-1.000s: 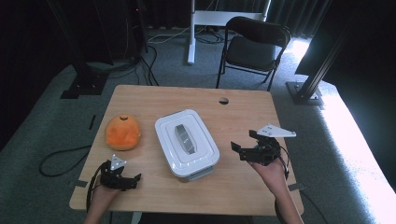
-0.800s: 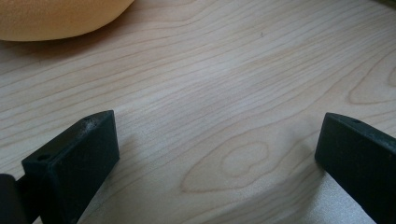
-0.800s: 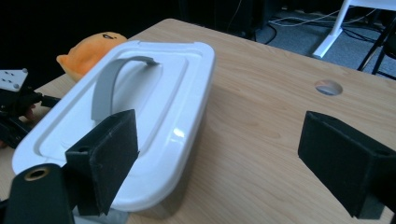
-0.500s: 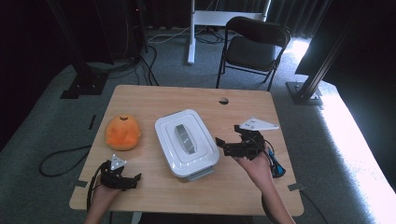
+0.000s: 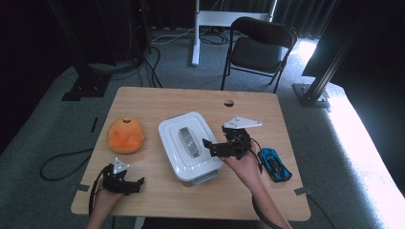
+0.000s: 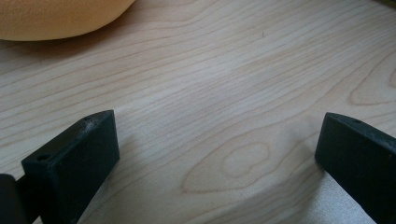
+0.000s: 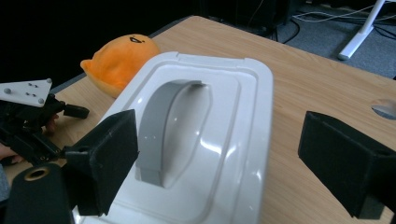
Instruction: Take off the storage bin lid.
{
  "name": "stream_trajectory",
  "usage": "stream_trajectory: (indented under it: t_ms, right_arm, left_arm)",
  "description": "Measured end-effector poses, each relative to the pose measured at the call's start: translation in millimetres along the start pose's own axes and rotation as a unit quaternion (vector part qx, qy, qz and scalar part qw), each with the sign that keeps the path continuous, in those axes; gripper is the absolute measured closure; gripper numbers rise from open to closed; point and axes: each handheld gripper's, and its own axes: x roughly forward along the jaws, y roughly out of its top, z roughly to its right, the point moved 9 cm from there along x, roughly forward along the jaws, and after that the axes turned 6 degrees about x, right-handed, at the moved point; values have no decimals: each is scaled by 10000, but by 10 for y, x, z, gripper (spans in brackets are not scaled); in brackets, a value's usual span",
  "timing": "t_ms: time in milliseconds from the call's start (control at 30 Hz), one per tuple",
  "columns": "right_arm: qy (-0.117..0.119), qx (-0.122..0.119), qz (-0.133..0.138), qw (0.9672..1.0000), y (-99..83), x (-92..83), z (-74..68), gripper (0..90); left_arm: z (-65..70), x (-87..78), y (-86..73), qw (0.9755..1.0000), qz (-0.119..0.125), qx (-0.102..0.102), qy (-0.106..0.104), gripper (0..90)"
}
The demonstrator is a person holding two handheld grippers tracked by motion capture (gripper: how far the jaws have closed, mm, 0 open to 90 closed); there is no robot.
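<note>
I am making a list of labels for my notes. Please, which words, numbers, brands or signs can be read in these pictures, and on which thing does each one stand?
None can be read.
Orange plush toy: small dark mark on top, too blurred to read.
White lidded box: no writing visible.
Blue toy car: too small to tell.

Bystanders on and around the worktop

An orange plush (image 5: pixel 125 135) lies at the left of the worktop (image 5: pixel 157 100); a blue toy car (image 5: pixel 274 164) sits near its right edge; a black folding chair (image 5: pixel 260 47) stands beyond.

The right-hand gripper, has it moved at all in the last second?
Yes. The right gripper has travelled left, from beyond the white box to over its right edge, uncovering the blue toy car.
</note>
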Motion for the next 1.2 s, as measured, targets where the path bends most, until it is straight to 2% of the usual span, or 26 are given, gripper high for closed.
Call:
stream_trajectory:
  t_ms: [267, 333, 400, 533, 667, 800, 833, 900, 967, 1000, 1033, 1067, 1100, 1200]
  right_arm:
    - [78, -89, -195, 9997, -2, 222, -134, 116]
    - [145, -100, -251, 9995, -34, 281, -184, 134]
    - [185, -225, -391, 9988, -105, 369, -264, 137]
    - [136, -349, -475, 9982, -166, 443, -322, 162]
    - [-38, -469, -631, 9969, -264, 544, -355, 230]
    - [-139, -559, -690, 9960, -315, 560, -374, 270]
    - [-165, -557, -720, 9957, -345, 567, -385, 314]
    - [-205, -570, -729, 9955, -358, 569, -381, 339]
    - [-186, -571, -750, 9954, -400, 577, -374, 429]
    - [-186, -571, -750, 9954, -400, 577, -374, 429]
    - [-139, -538, -743, 9957, -423, 577, -378, 490]
    - [-139, -538, -743, 9957, -423, 577, -378, 490]
    - [-98, -545, -759, 9956, -434, 573, -379, 550]
    - [26, -519, -774, 9956, -442, 568, -406, 627]
  left_arm:
    - [0, 0, 0, 10000, 2, -3, 0, 1]
    - [0, 0, 0, 10000, 1, -1, 1, 1]
    - [0, 0, 0, 10000, 2, -1, 1, 1]
    - [0, 0, 0, 10000, 4, -2, 2, 1]
    - [1, 1, 1, 10000, 7, -11, 2, 1]
    - [2, 1, 1, 10000, 10, -13, 2, 1]
    - [1, 1, 1, 10000, 10, -13, 3, 1]
    - [2, 0, 0, 10000, 3, -11, -2, 1]
    - [2, 0, -1, 10000, 2, -14, 0, 1]
    - [2, 0, -1, 10000, 2, -15, 1, 1]
    - [2, 0, -1, 10000, 1, -15, 1, 1]
    - [2, 0, -1, 10000, 1, -15, 1, 1]
    - [2, 0, -1, 10000, 1, -14, 0, 1]
    - [2, 0, -1, 10000, 2, -16, 2, 1]
